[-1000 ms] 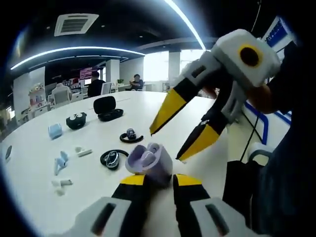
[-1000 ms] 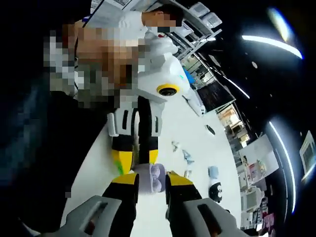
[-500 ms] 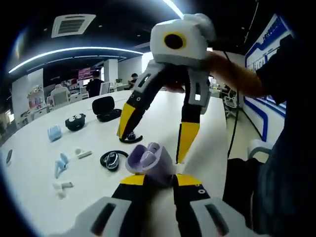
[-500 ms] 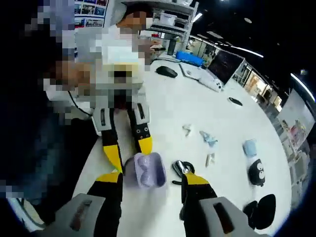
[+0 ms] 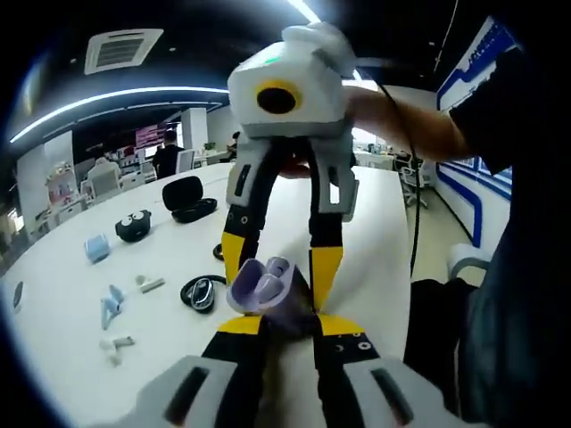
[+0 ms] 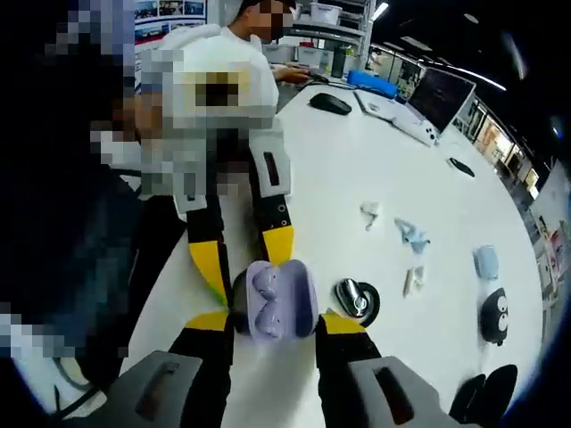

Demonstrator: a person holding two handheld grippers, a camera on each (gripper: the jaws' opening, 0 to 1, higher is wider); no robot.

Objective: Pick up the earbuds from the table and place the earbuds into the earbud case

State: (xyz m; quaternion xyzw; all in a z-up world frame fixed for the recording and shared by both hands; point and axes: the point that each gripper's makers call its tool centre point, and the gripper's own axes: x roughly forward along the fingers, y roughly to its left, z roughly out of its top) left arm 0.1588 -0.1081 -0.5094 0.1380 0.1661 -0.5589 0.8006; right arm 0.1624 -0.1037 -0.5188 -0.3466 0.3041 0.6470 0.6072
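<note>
I see the table (image 5: 80,294) carrying other cases and earbuds. My left gripper (image 5: 278,323) clamps the open purple case (image 5: 268,287) near the table's edge; my right gripper (image 5: 277,267) stands open, its jaws either side of the case, earbuds (image 6: 268,287) seated inside.

- The right hand-held gripper (image 6: 272,328) has its jaws parted, one on either side of the open purple earbud case (image 6: 280,300).
- The left hand-held gripper (image 6: 243,260) faces it, its yellow tips at the case's far side.
- On the white tabletop (image 6: 357,160), a black earbud (image 6: 355,300) lies just right of the case, with small white pieces farther right.
</note>
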